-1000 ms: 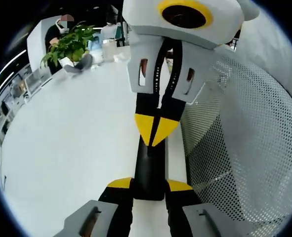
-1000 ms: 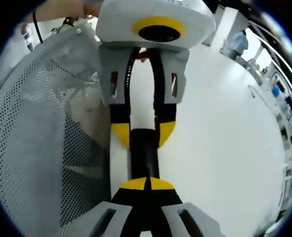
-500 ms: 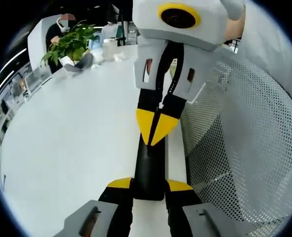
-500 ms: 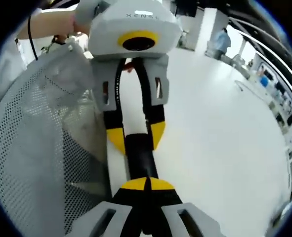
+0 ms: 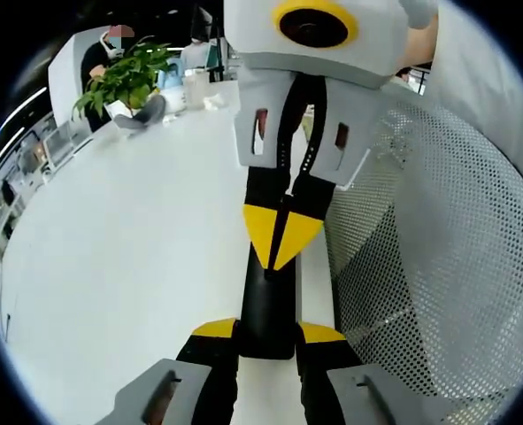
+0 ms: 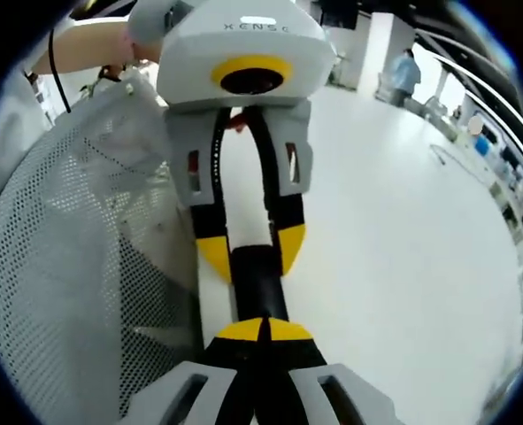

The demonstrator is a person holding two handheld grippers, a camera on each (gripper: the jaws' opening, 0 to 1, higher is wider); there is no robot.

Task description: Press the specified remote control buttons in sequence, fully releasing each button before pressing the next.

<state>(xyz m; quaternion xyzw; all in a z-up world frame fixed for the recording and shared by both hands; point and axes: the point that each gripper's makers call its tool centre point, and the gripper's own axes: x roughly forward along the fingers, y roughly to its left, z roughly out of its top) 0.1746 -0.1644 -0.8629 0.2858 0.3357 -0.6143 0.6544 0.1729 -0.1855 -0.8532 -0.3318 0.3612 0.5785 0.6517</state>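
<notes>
A black remote control (image 5: 266, 305) lies lengthwise between my left gripper's (image 5: 267, 332) yellow-tipped jaws, which are shut on its near end. My right gripper (image 5: 281, 237) comes down from the top of the left gripper view, jaws shut, with its yellow tips meeting on the remote's upper face. In the right gripper view my right gripper (image 6: 261, 329) is shut with its tips against the remote (image 6: 259, 285). Beyond it the left gripper (image 6: 252, 252) clasps the remote from both sides. The remote's buttons are hidden.
A white perforated mesh wall (image 5: 438, 257) curves close along one side and also appears in the right gripper view (image 6: 66, 266). The white table (image 5: 111, 248) spreads to the other side. A potted plant (image 5: 126, 78) and seated person (image 5: 109, 49) are far back. A bare arm (image 6: 84, 40) shows above.
The right gripper has dipped slightly toward the remote after a small lift half a second ago. Both views shifted a little. Both grippers stay shut, and the remote stays held.
</notes>
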